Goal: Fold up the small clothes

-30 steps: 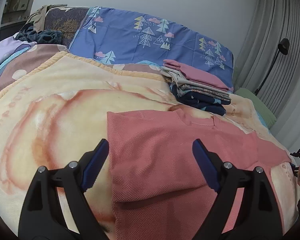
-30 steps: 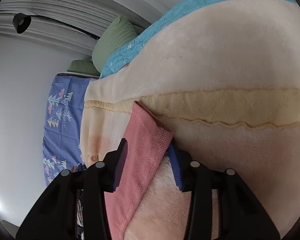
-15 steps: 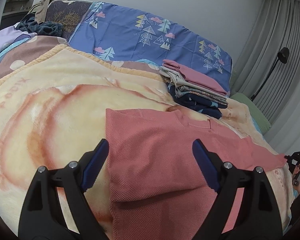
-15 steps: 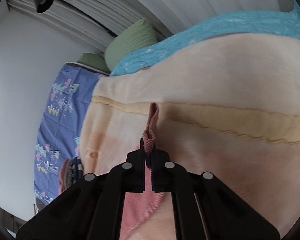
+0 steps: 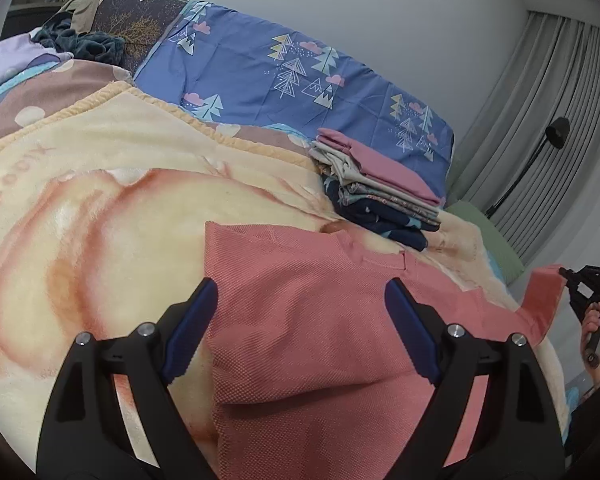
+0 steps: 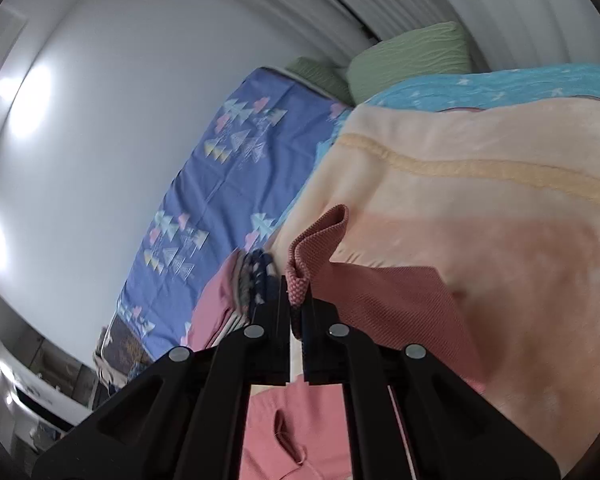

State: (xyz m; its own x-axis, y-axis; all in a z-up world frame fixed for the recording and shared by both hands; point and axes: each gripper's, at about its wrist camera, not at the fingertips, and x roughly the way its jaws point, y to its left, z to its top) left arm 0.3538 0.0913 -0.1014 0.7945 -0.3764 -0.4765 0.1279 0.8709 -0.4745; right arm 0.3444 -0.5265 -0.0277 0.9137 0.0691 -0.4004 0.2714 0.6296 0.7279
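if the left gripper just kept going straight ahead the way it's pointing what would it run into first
Most likely the pink shirt, which lies spread on the blanket between the open left gripper fingers. Beyond it sits the stack of folded clothes. Depth is hard to judge through the fisheye.

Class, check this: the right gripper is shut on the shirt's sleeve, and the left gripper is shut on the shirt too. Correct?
Not quite. The left gripper is open, its jaws spread apart over the pink shirt, as the left wrist view shows. The right gripper is indeed shut on the sleeve.
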